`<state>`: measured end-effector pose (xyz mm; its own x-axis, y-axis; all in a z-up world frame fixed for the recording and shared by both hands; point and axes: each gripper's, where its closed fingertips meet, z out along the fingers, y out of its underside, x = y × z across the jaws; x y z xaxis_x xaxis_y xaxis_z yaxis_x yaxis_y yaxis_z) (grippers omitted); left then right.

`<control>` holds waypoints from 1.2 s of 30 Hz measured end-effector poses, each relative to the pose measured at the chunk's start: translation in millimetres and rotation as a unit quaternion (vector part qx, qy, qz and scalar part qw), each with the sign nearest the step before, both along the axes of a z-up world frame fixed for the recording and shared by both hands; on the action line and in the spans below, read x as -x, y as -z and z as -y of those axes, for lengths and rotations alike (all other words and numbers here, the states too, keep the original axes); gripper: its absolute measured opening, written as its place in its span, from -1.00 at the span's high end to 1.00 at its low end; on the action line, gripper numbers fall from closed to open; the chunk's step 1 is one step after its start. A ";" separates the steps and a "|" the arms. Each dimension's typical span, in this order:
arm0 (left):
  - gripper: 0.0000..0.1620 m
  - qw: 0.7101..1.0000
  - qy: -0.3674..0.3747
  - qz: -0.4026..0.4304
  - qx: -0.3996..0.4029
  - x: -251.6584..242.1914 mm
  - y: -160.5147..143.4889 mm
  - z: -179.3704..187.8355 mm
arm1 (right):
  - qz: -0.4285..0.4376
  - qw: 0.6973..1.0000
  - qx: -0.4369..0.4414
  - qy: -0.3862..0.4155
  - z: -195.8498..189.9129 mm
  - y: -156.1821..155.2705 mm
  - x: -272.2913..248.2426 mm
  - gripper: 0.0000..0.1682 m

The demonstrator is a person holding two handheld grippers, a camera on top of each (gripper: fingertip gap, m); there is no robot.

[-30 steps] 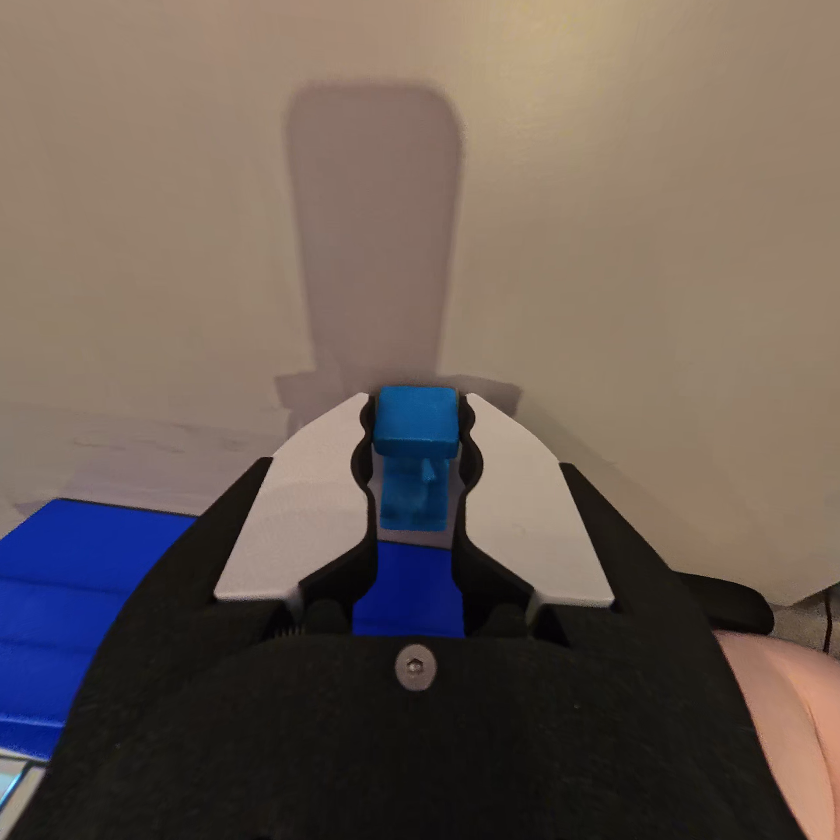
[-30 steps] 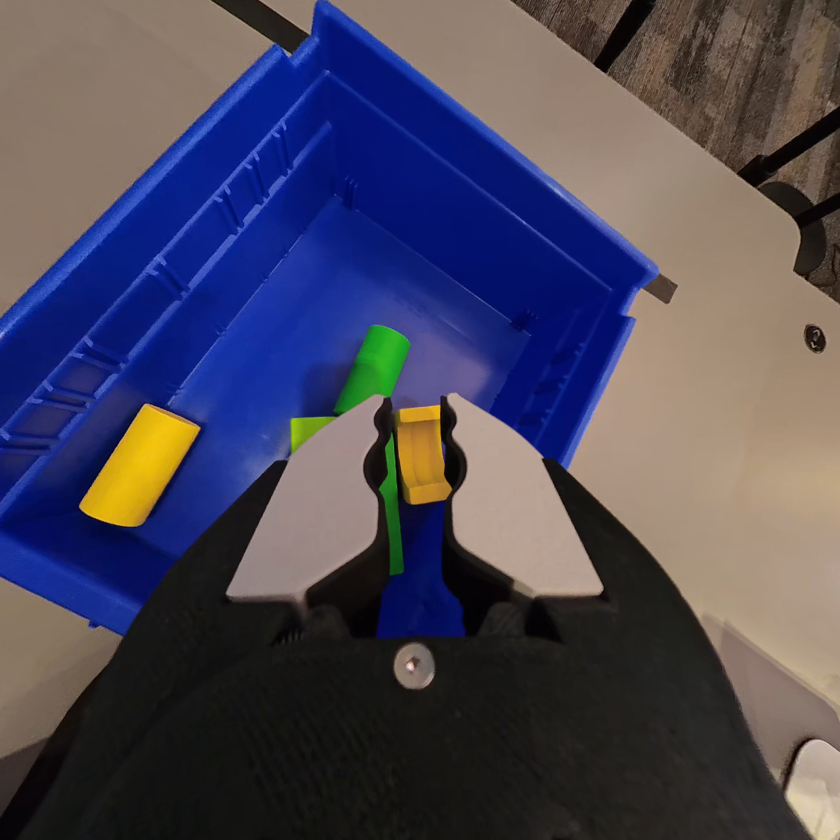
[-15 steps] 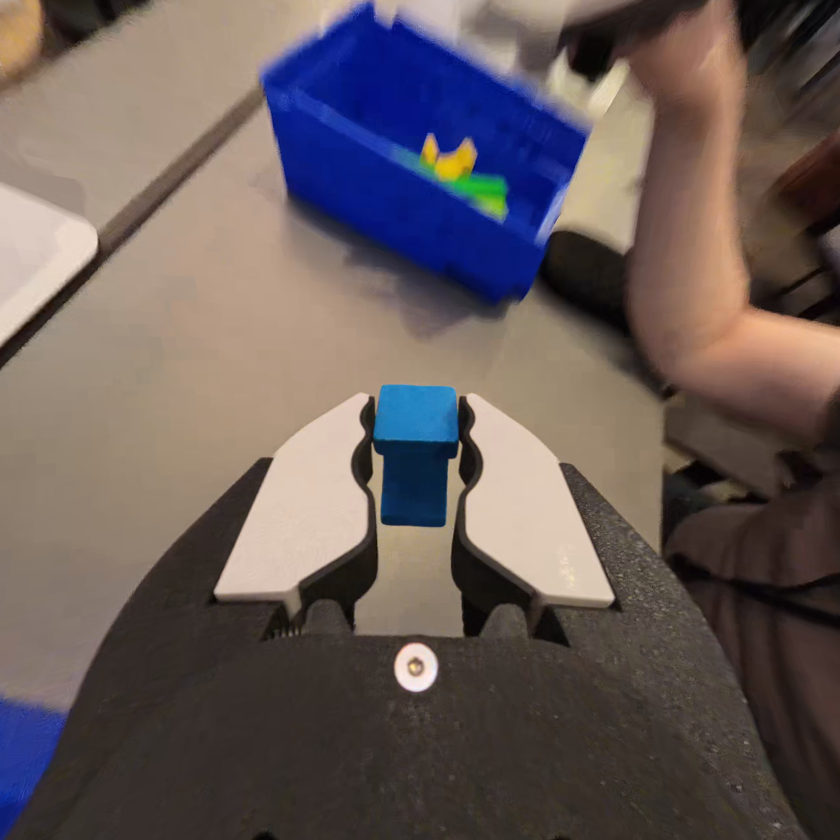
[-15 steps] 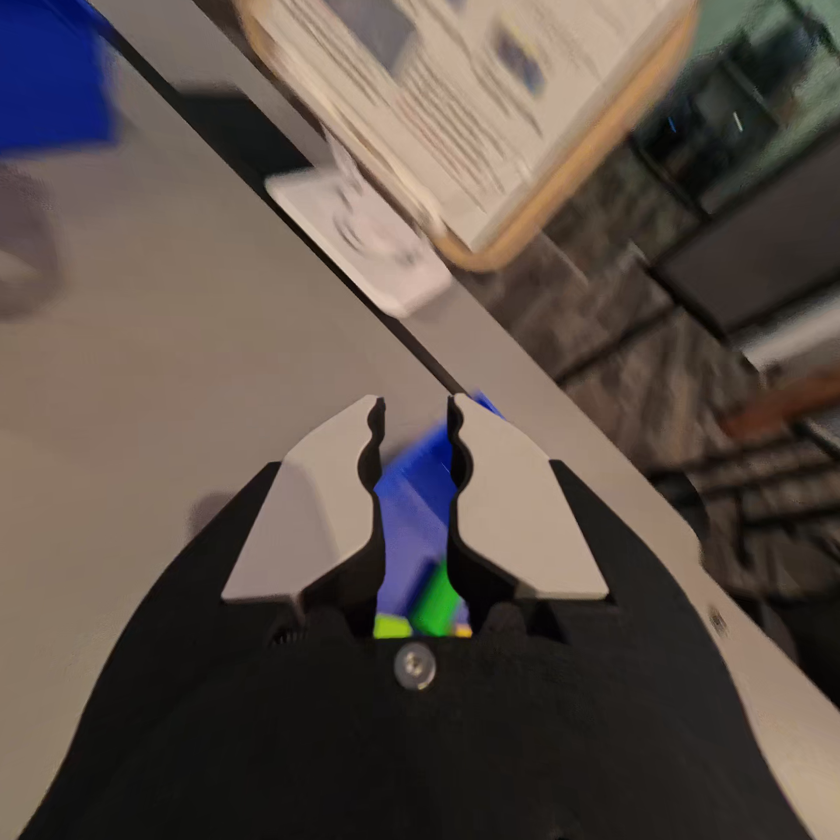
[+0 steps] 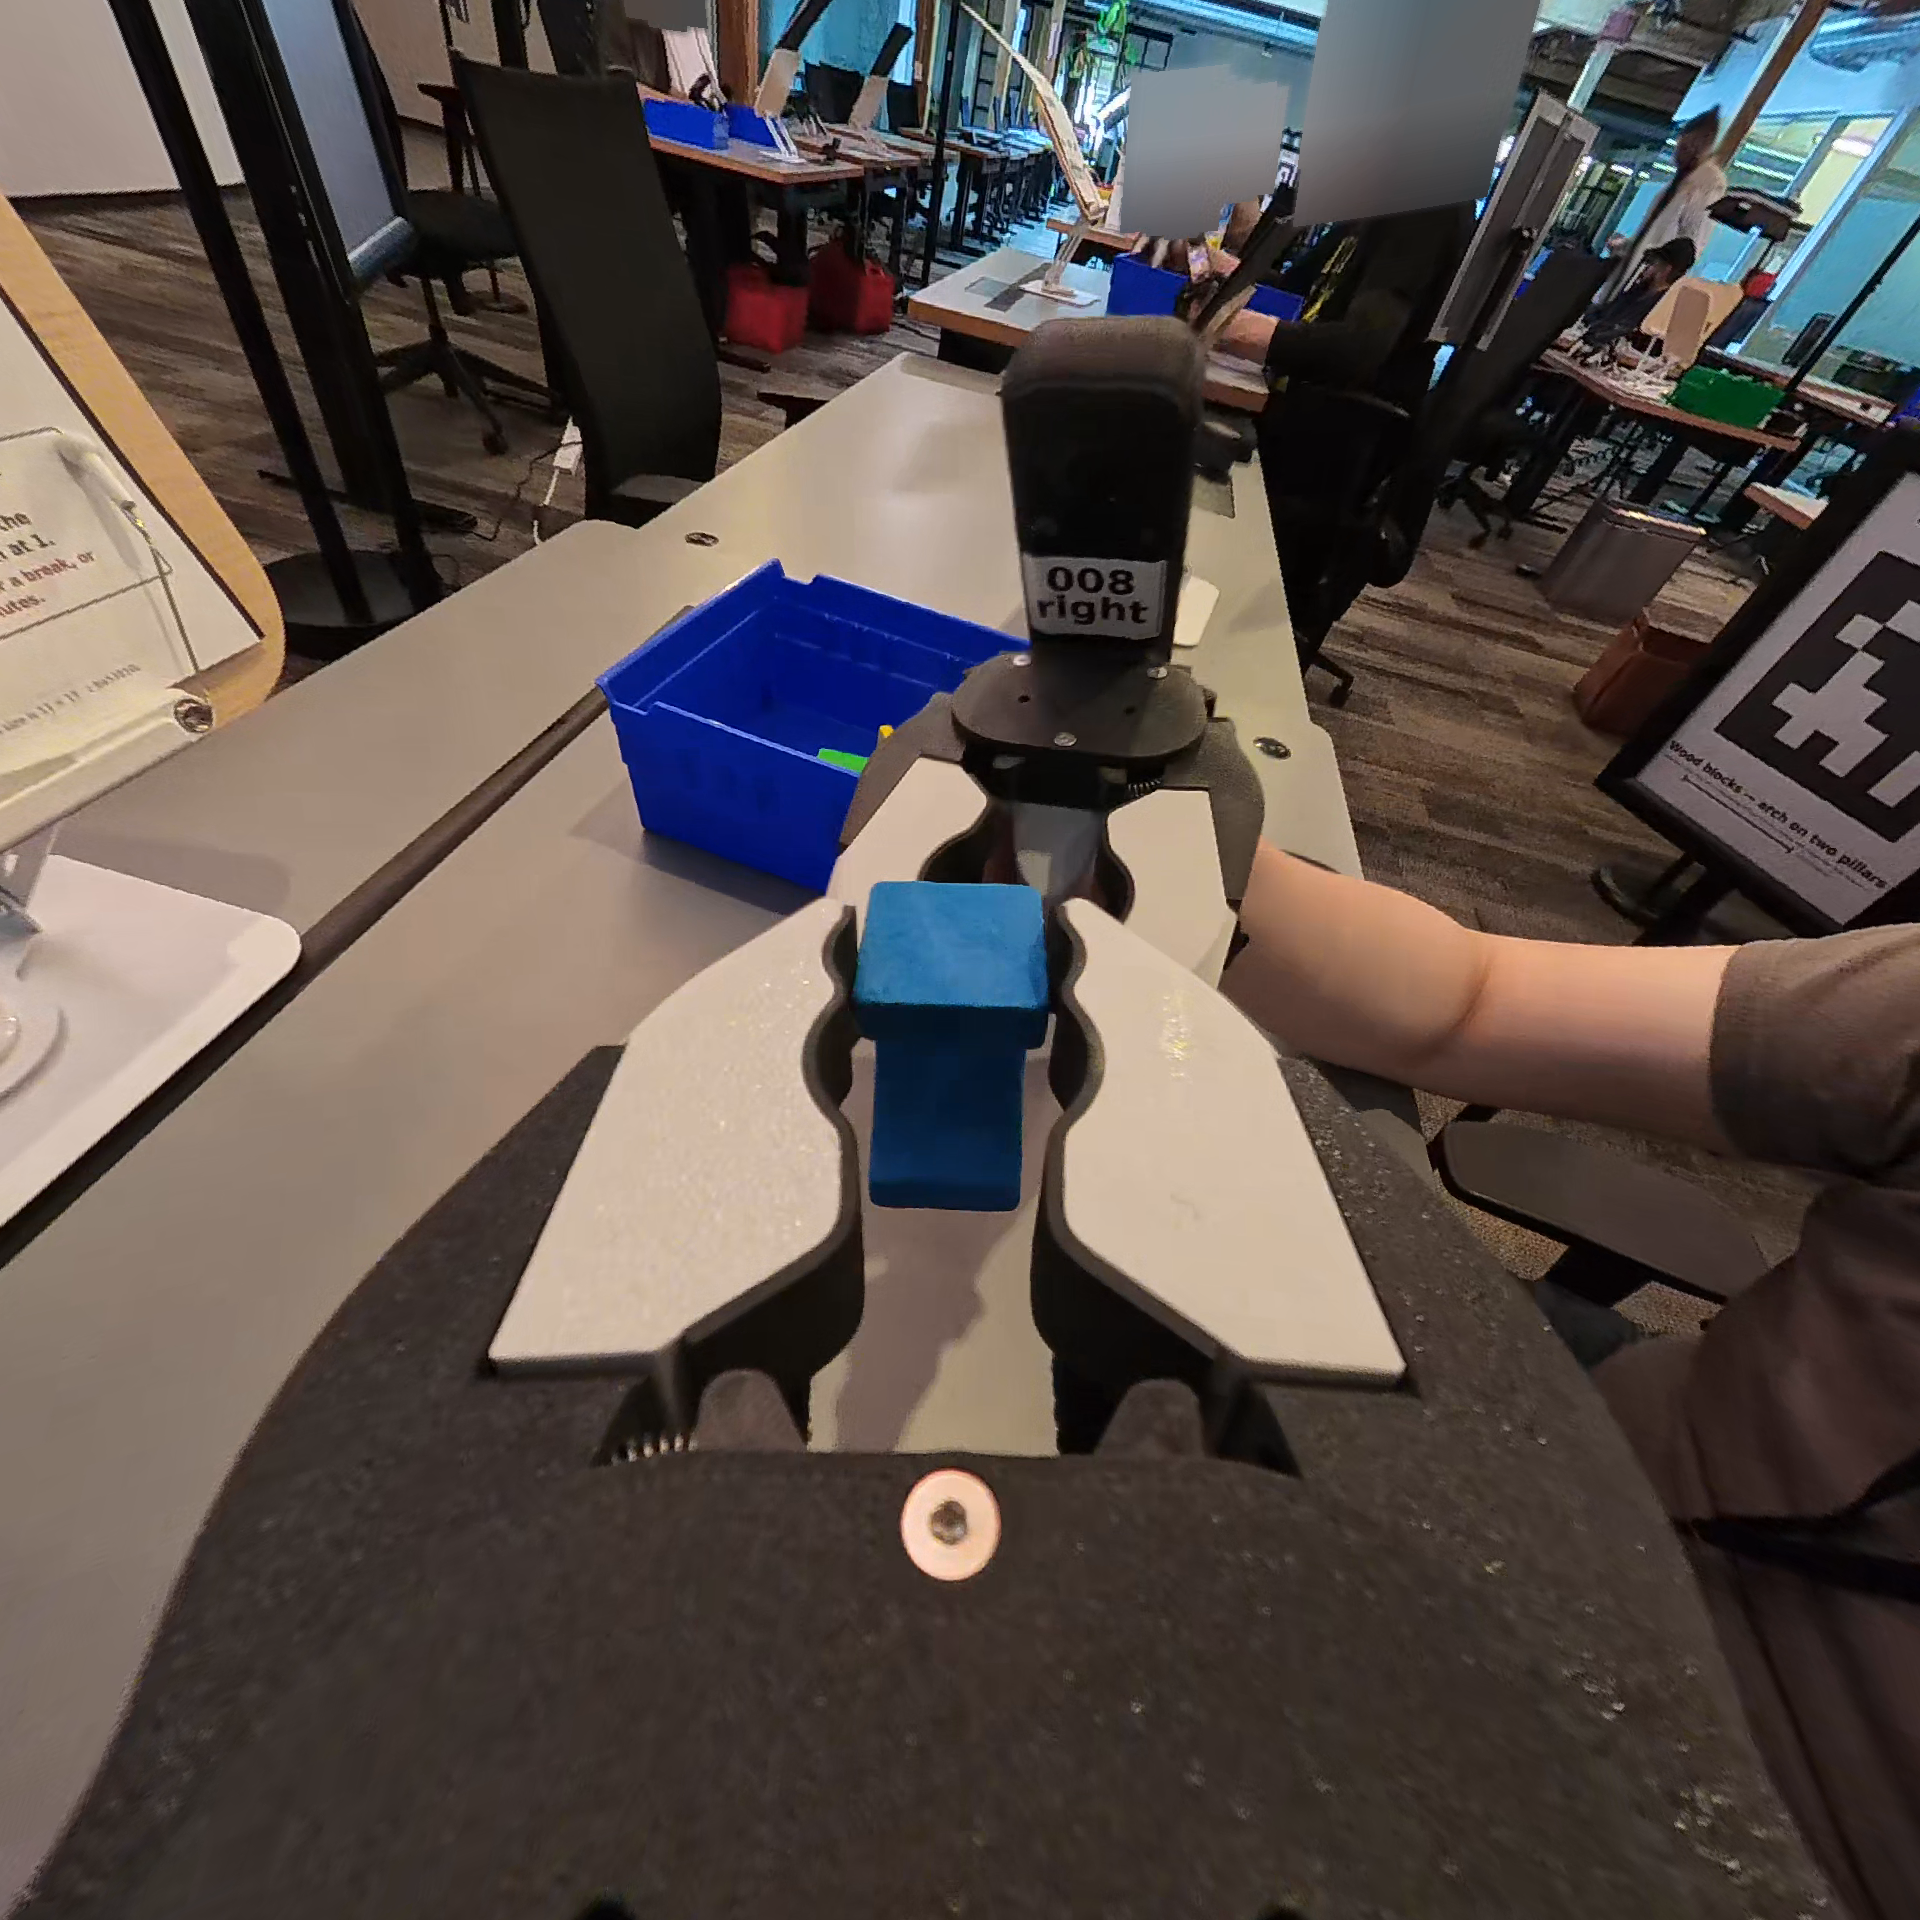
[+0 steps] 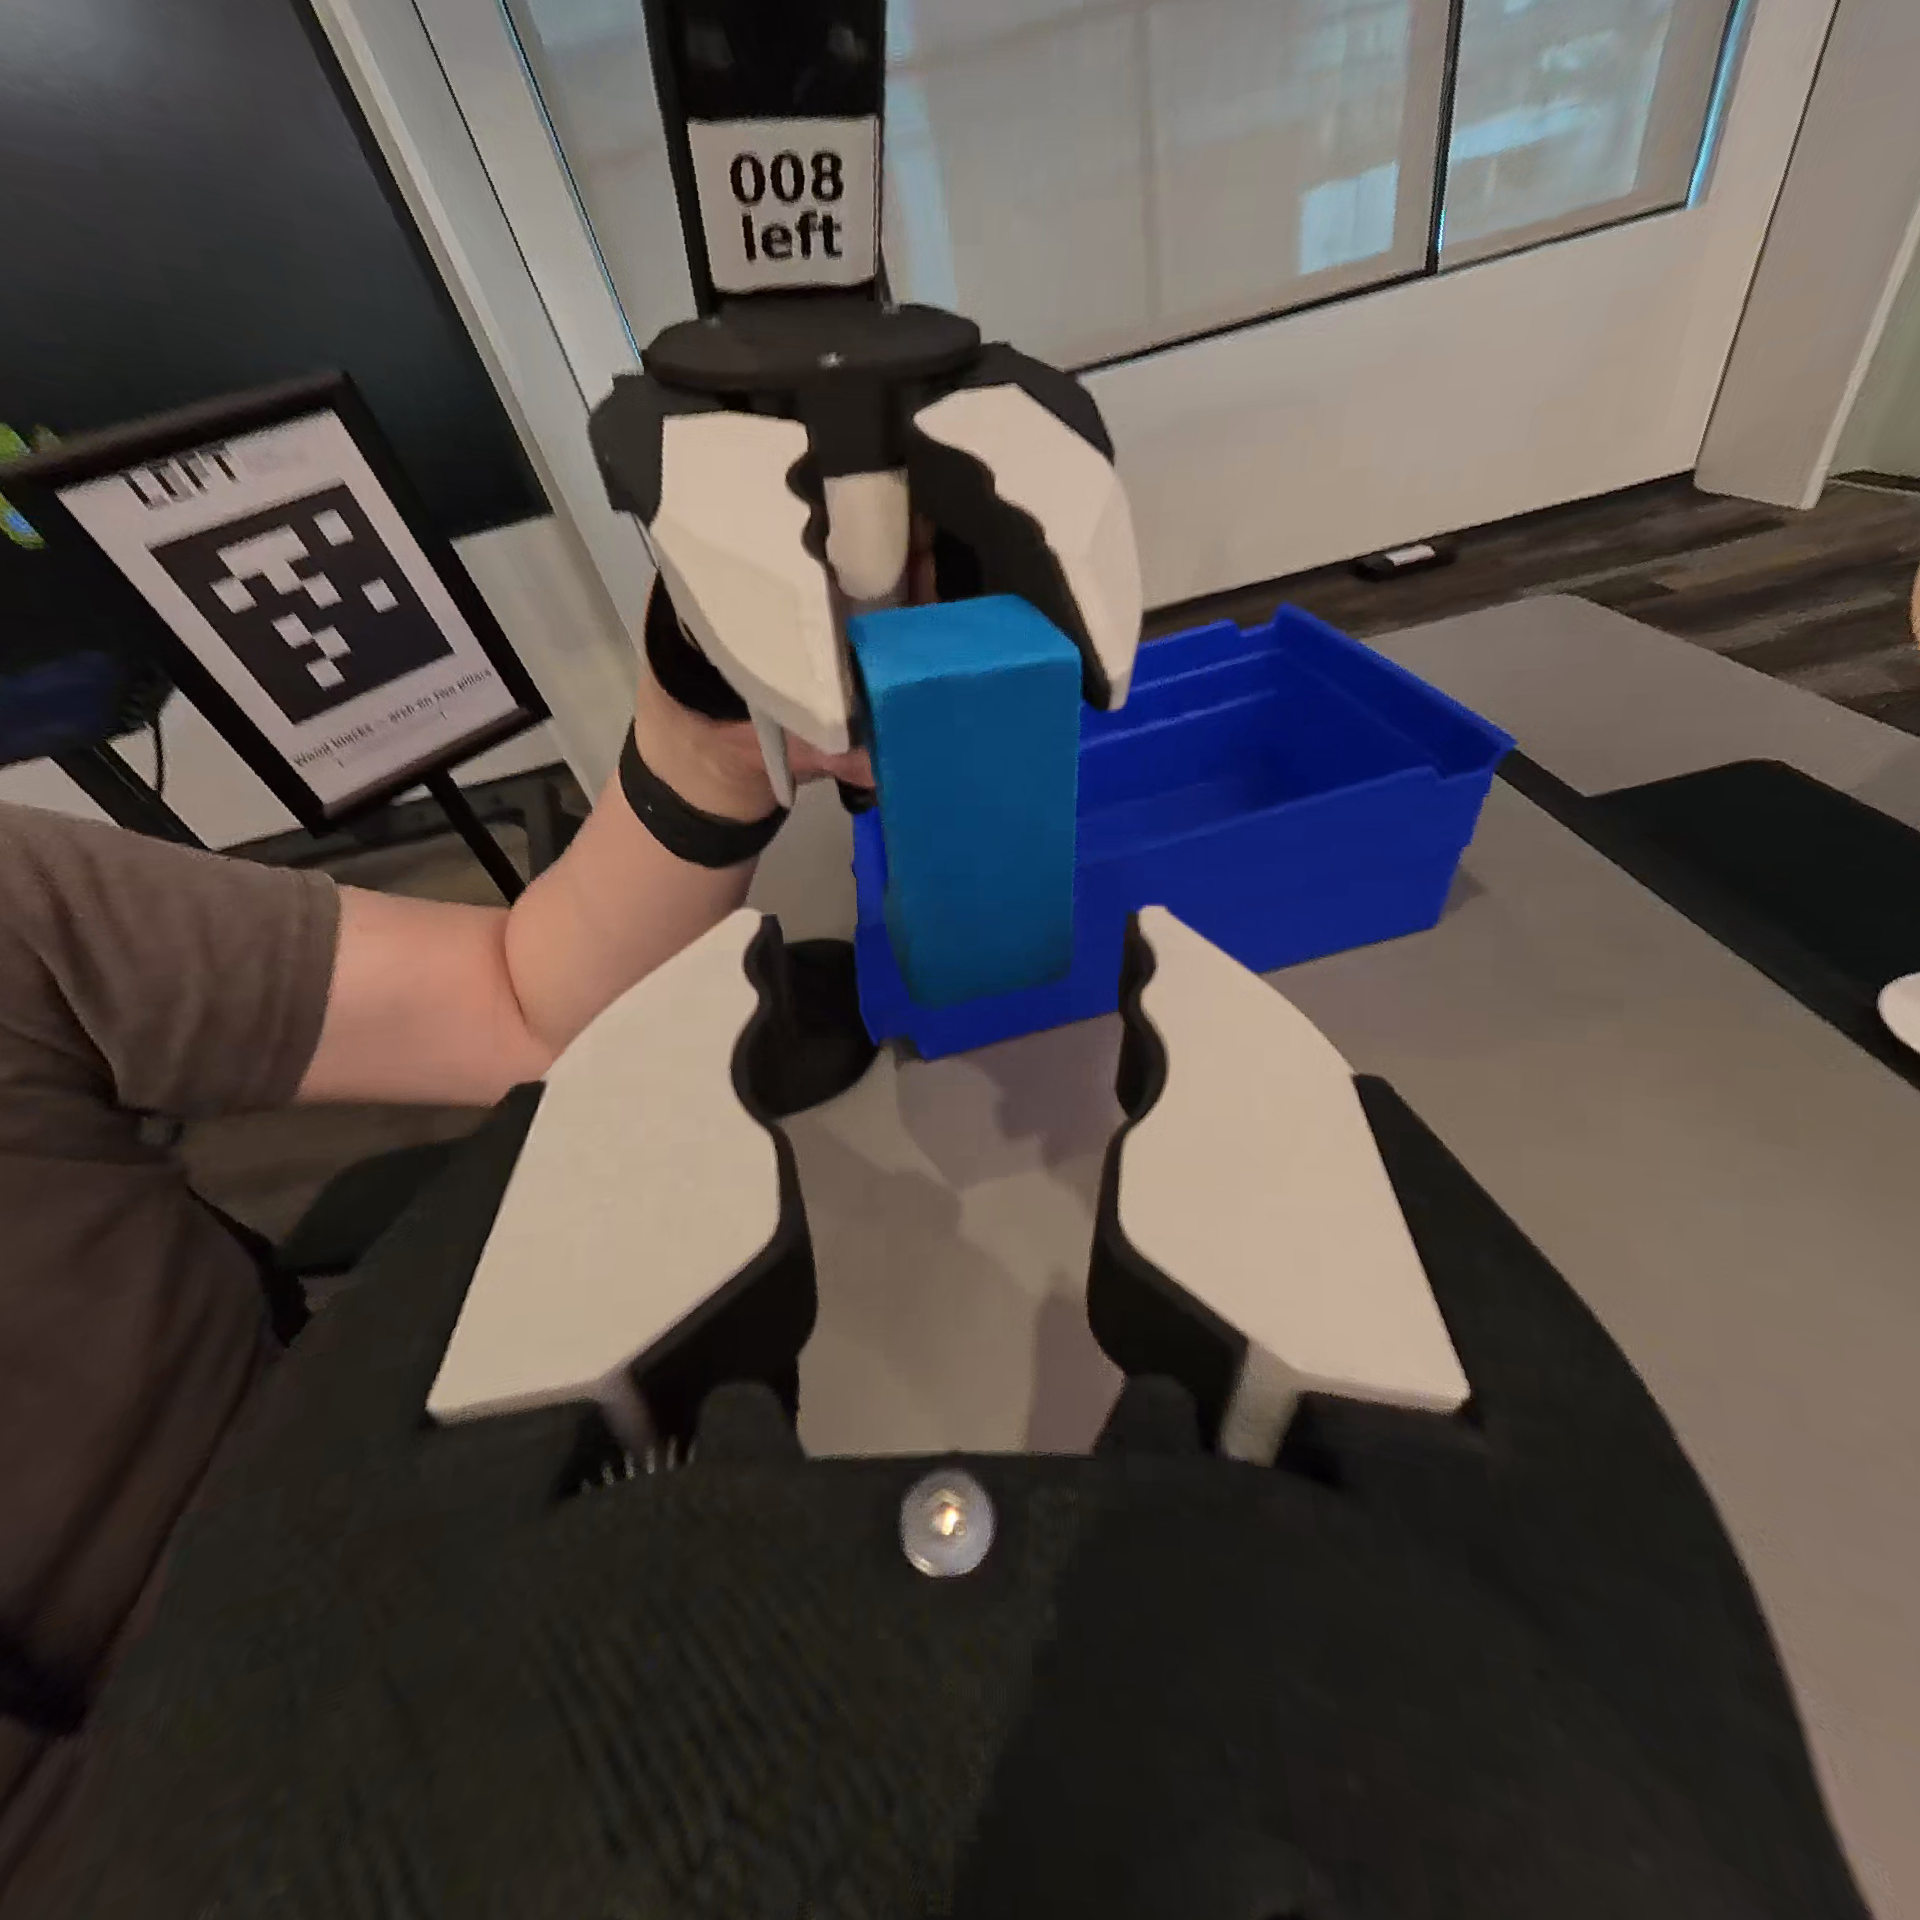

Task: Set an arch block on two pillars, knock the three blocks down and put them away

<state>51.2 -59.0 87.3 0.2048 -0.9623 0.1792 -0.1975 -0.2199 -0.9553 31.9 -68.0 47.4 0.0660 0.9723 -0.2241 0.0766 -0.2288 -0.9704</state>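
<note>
My left gripper (image 5: pixel 951 925) is shut on the top of a blue rectangular pillar block (image 5: pixel 945 1091). In the right wrist view the same gripper (image 6: pixel 966 665) holds the blue block (image 6: pixel 971 821) upright, hanging above the grey table (image 6: pixel 1558 1195). My right gripper (image 6: pixel 951 935) is open and empty, just in front of and below the block. It faces the left gripper in the left wrist view (image 5: pixel 1039 862). The blue bin (image 5: pixel 748 748) stands behind, with green and yellow blocks (image 5: pixel 847 756) inside; it also shows in the right wrist view (image 6: pixel 1299 790).
A framed sign with a black-and-white marker (image 5: pixel 1818 707) stands on the floor beside the table. A white base (image 5: pixel 125 997) and a wood-edged board (image 5: pixel 104 520) are on the left. The person's forearm (image 5: pixel 1455 1018) reaches in from the right. Office chairs and desks fill the background. The white base (image 5: pixel 125 997) is about equally far from each gripper, around 40 cm.
The right gripper let go of the yellow arch block over the bin, swung away and opened wider. Both grippers turned to face each other. The left kept the blue block.
</note>
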 end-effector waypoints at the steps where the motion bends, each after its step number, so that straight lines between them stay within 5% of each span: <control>1: 0.57 1.000 0.002 -0.001 0.001 -1.3 1.0 0.4 | -0.007 1.000 0.009 -0.008 1.0 0.2 0.8 0.25; 5: 0.57 1.000 0.012 -0.004 0.004 -6.2 4.9 2.6 | 0.000 1.000 0.005 -0.018 2.4 7.7 4.1 0.25; 8: 0.57 0.999 0.031 0.001 0.007 -9.7 5.0 8.4 | 0.009 0.999 -0.032 -0.015 3.6 9.8 4.0 0.57; 11: 0.56 1.000 0.028 0.000 0.002 -10.6 5.9 8.9 | 0.015 0.999 -0.039 -0.012 2.7 10.0 1.2 0.58; 16: 0.05 0.997 -0.016 -0.060 -0.042 -0.3 15.4 -2.0 | 0.026 0.999 -0.028 0.023 -10.9 2.4 -19.6 0.58; 22: 0.11 0.995 -0.062 -0.023 -0.069 31.8 -17.1 -4.8 | 0.102 0.964 -0.055 0.240 -59.0 -30.4 -150.0 0.58; 28: 0.17 0.990 -0.093 0.036 -0.098 58.2 -49.0 2.1 | 0.276 0.843 0.094 0.451 -89.1 50.6 -317.7 0.58; 36: 0.15 0.984 -0.137 0.021 -0.108 83.5 -53.6 -0.7 | 0.355 0.819 0.241 0.380 -93.6 141.5 -311.7 0.57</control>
